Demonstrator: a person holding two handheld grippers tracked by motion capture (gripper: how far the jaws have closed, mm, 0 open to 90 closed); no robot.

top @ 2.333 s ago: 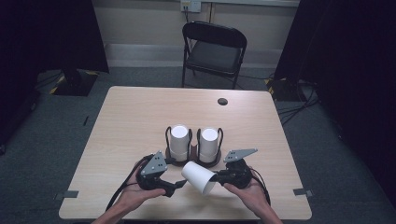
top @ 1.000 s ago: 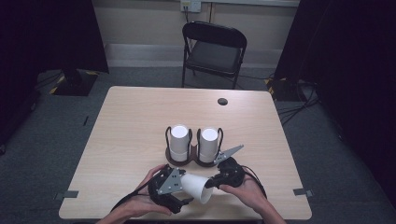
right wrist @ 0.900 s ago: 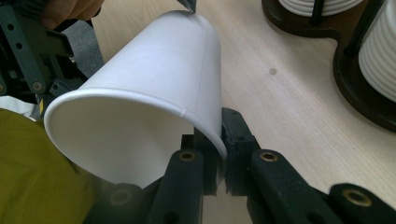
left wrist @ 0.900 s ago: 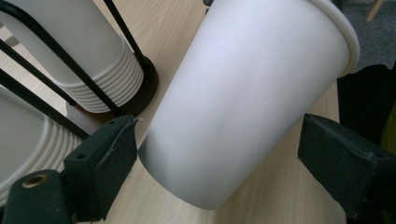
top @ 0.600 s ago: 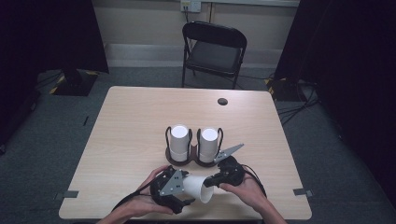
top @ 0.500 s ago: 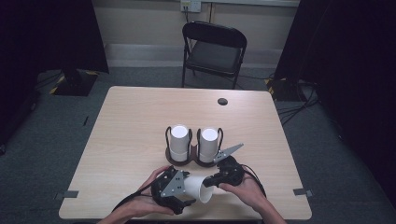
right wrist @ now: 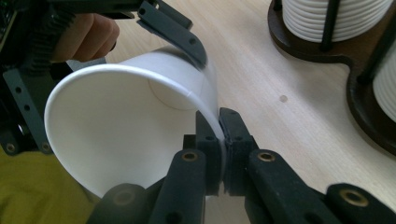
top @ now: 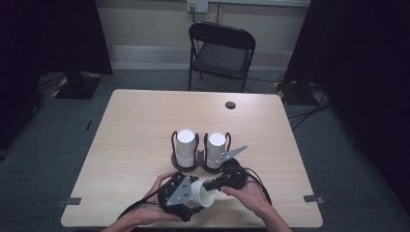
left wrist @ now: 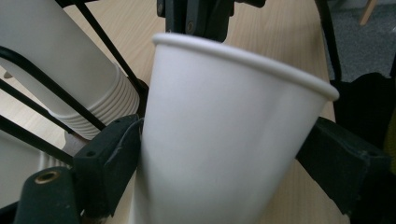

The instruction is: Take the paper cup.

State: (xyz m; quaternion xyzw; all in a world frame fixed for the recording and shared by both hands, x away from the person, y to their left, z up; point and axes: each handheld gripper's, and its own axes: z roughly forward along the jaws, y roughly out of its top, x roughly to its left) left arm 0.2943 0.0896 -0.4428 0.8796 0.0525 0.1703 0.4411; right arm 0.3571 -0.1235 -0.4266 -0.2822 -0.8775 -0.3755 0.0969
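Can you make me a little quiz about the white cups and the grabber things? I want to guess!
1. What does the right gripper pinch?
A. the rim of a cup
B. a spoon
C. a cable
2. True or false: the chair stands behind the table.
3. How many stacks of cups stand in the holder?

Key: 1 A; 2 true; 3 two.
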